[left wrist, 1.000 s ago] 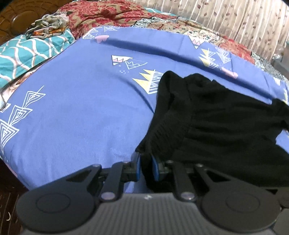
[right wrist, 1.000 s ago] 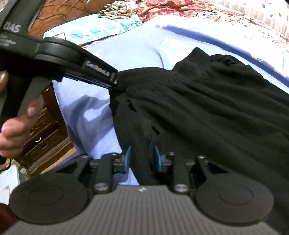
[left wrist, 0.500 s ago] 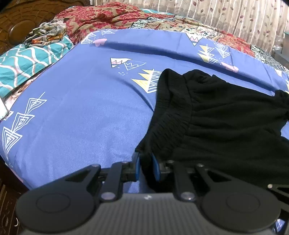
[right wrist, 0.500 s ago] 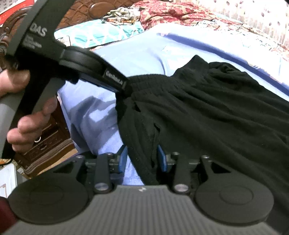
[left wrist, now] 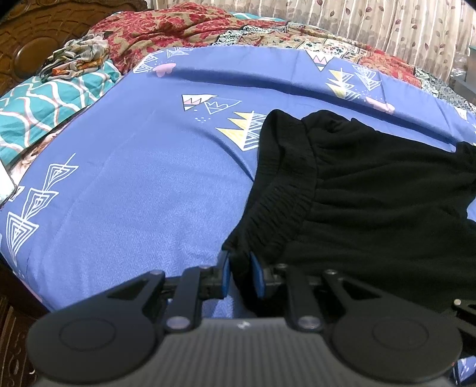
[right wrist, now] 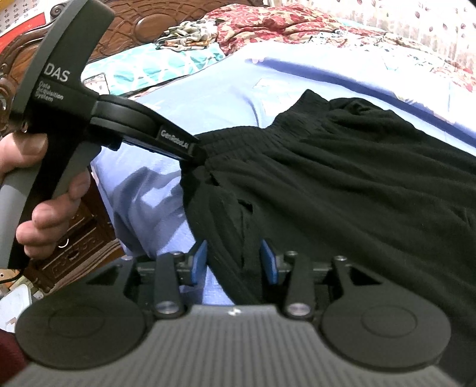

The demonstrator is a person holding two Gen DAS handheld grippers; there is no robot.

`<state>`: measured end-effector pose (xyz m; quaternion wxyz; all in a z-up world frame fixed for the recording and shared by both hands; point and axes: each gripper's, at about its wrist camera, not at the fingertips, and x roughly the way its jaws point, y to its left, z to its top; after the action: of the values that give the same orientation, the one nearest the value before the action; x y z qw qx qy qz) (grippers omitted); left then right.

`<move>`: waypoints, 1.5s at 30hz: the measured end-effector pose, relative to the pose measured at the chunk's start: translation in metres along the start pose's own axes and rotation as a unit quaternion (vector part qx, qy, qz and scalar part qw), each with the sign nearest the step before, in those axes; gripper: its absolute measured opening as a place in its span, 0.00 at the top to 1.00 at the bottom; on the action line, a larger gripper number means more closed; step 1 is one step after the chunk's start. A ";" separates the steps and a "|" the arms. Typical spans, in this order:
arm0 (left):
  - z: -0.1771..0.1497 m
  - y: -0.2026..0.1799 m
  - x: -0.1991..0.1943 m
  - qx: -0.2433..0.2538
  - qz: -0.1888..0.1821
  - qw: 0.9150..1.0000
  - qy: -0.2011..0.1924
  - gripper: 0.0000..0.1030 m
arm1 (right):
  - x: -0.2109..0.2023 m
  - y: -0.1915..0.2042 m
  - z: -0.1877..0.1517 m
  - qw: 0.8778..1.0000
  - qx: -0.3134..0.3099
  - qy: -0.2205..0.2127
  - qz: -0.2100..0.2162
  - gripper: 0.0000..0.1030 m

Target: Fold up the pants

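Note:
Black pants (left wrist: pixel 372 193) lie spread on a blue patterned bedsheet (left wrist: pixel 134 178), the elastic waistband (left wrist: pixel 279 190) toward me. My left gripper (left wrist: pixel 240 268) is shut on the waistband's near corner. In the right wrist view it (right wrist: pixel 193 151) comes in from the left, held by a person's hand (right wrist: pixel 44 214), pinching the pants (right wrist: pixel 342 178) at that corner. My right gripper (right wrist: pixel 234 259) sits at the pants' near edge. Its jaws are opening, and a fold of black fabric hangs loosely between the blue pads (right wrist: pixel 269 262).
A teal patterned pillow (left wrist: pixel 44 104) and a red floral blanket (left wrist: pixel 178 26) lie at the head of the bed, below a carved wooden headboard (left wrist: pixel 29 44). A curtain (left wrist: pixel 386 20) runs behind. The bed's wooden side (right wrist: pixel 77 238) drops off at the near left.
The right gripper's pads have spread wider apart around the fabric fold. The left gripper keeps its pinch on the waistband corner and holds its place.

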<state>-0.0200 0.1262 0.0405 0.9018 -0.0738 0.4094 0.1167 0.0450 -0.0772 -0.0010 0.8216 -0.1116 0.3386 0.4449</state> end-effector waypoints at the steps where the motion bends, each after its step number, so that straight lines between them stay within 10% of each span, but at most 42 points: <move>1: 0.000 0.000 0.000 0.000 0.000 1.000 0.001 0.84 | 0.000 -0.001 0.000 1.000 0.002 0.000 0.000 0.57; 9: -0.001 0.003 0.002 -0.004 -0.001 1.000 0.005 0.77 | 0.002 -0.002 0.000 1.000 0.010 0.004 0.001 0.54; 14: 0.003 0.038 -0.007 -0.079 -0.067 0.995 0.005 0.35 | 0.002 -0.002 -0.001 1.000 0.009 0.007 0.000 0.54; 18: 0.004 0.079 0.005 -0.192 -0.157 0.968 0.044 0.11 | 0.002 -0.002 0.000 1.000 0.015 0.005 -0.001 0.54; 23: 0.003 0.071 0.035 -0.220 -0.218 0.948 0.081 0.23 | 0.000 -0.001 0.002 1.000 0.019 -0.001 -0.004 0.54; 25: 0.003 0.059 0.045 -0.205 -0.186 0.957 0.089 0.64 | 0.005 -0.003 0.003 1.000 0.024 0.009 -0.004 0.55; 28: 0.006 0.056 0.039 -0.196 -0.175 0.962 0.077 0.86 | 0.015 -0.001 0.007 0.999 0.021 0.028 -0.003 0.81; 33: 0.009 0.078 -0.011 -0.191 -0.163 0.968 0.004 0.89 | 0.006 0.011 0.021 1.000 0.013 -0.001 0.022 0.85; 39: -0.006 0.073 0.018 -0.188 -0.104 0.974 0.067 0.83 | 0.029 0.011 0.012 0.999 0.014 0.026 0.036 0.76; 45: 0.005 0.075 -0.017 -0.190 -0.086 0.978 0.011 0.78 | -0.044 -0.044 0.003 0.994 0.094 -0.052 0.018 0.70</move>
<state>-0.0480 0.1967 0.0539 0.8737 -0.2798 0.3814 0.1134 0.0657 -0.1303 0.0244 0.8366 -0.0043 0.3376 0.4314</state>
